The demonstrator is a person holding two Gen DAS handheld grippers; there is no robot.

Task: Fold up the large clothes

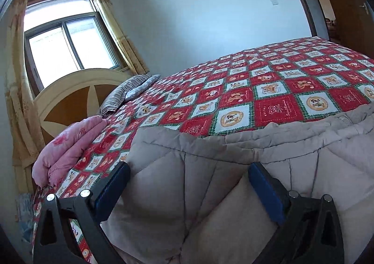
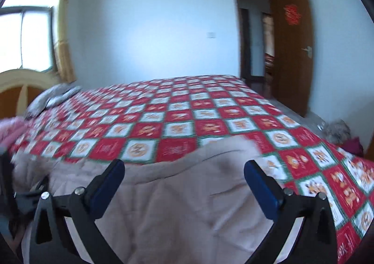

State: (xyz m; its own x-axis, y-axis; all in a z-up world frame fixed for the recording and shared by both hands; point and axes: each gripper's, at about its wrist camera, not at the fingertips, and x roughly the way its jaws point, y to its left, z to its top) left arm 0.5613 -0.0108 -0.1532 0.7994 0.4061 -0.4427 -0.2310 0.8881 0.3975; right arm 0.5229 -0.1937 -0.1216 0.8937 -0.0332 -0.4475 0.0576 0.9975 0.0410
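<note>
The left wrist view shows the window (image 1: 70,39) sharply, with yellow curtains (image 1: 116,30), an arched cream-and-brown headboard (image 1: 77,90), a striped pillow (image 1: 124,93) and a folded pink quilt (image 1: 70,147) at the head of the bed (image 1: 257,90). The right wrist view, blurred, shows instead the open brown door (image 2: 292,48) bearing a red ornament (image 2: 291,14), and a grey heap (image 2: 337,131) on the floor beyond the bed's corner. The beige padded coat (image 1: 210,182), quilted in soft stitched panels, lies on the near edge of the bed's red, white and green checked cover. The left claw (image 1: 187,184) stands wide above it, gripping nothing; the right claw (image 2: 184,182) is likewise spread wide over the coat (image 2: 175,193), its blue pads (image 2: 261,184) clear of the fabric.
</note>
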